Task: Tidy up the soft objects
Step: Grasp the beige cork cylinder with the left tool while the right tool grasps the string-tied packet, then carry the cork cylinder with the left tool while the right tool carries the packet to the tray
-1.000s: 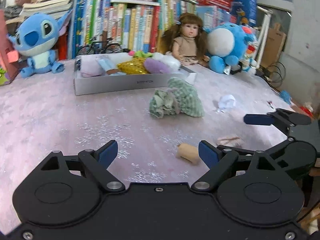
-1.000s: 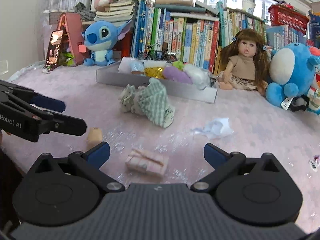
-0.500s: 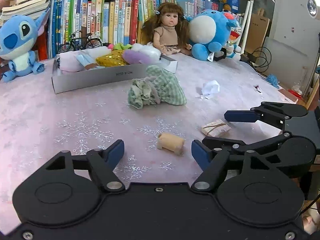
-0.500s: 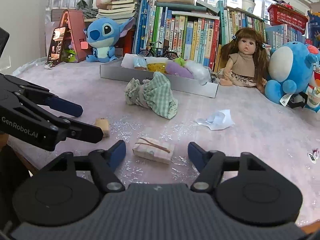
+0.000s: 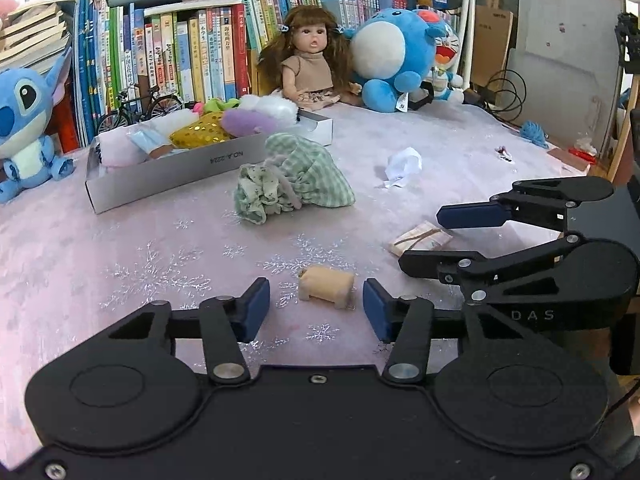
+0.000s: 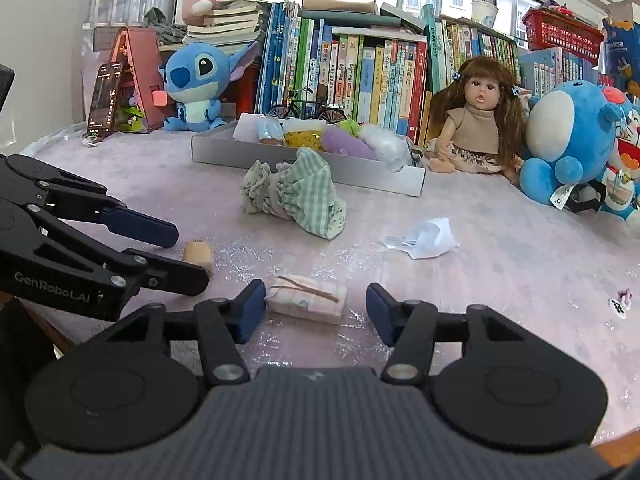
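writing: "GenRobot.AI" on side of left gripper (image 6: 188, 256) in right cam; "DAS" on right gripper (image 5: 420, 240) body in left cam; "NO.A 2224"-ish print on grey box (image 5: 208, 168) wall, upside down, last digits unsure; book spines (image 6: 360, 72) have text, too small to read
left gripper: tilted down at table, jaws closing, not yet touching; beige roll (image 5: 326, 286) on table between the blue pads (image 5: 256, 308), gaps both sides
right gripper: tilted down, jaws closing; banded cloth packet (image 6: 306, 298) between pads, left pad just at its edge, contact unclear, right pad apart
task things: roll + packet near front edge of pink tablecloth (image 6: 500, 280); green checked pouch (image 5: 296, 180) mid-table just in front of box; box holds gold sequin, purple, white soft items
other: white paper scrap (image 6: 424, 234); doll (image 6: 476, 120), blue plush (image 6: 196, 80) at back
hidden: hands holding grippers out of frame; box contents partly behind pouch in right cam; tiny item at right table edge (image 6: 620, 304) unclear
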Available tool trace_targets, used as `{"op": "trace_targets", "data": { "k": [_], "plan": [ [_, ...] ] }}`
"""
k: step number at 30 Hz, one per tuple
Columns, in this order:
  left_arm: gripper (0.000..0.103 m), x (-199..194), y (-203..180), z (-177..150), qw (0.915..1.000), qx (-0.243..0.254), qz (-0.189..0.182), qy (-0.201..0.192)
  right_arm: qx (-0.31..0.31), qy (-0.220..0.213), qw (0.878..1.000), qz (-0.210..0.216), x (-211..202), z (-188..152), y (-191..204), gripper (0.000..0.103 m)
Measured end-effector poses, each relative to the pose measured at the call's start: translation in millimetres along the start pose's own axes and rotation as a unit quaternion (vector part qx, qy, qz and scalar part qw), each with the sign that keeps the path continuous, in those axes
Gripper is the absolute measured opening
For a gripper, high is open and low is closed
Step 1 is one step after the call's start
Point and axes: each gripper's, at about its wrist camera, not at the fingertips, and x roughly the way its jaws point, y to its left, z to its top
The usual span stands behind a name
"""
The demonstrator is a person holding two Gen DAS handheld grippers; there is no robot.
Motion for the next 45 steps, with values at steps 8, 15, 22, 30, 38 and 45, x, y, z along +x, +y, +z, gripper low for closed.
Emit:
{"op": "trace_targets", "data": {
  "k": [8, 15, 22, 30, 38, 45],
  "plan": [
    [0.028, 5, 0, 3, 1.0, -0.001, -0.002, 0.0, 0.003, 0.002, 1.0, 0.002, 1, 1, 2, 0.05],
    [0.028, 1, 3, 8, 0.9994, -0.013, 0.026, -0.021, 0.007, -0.008, 1.0, -0.005, 1, 7, 1, 0.049],
    [0.028, 1, 19, 19, 0.9971, -0.047, 0.055, -0.022, 0.027, -0.011, 0.999, -0.023, 9, 22, -5, 0.049],
    [0.028, 3, 44, 40, 0.9909, -0.088, 0.099, -0.026, 0.057, -0.013, 0.998, -0.026, 21, 48, -12, 0.049],
    [0.028, 12, 73, 65, 0.9829, -0.14, 0.119, -0.016, 0.094, -0.011, 0.995, -0.014, 37, 73, -26, 0.049],
    [0.028, 25, 85, 83, 0.9805, -0.153, 0.123, -0.016, 0.11, -0.003, 0.994, -0.007, 52, 90, -38, 0.049]
  ]
}}
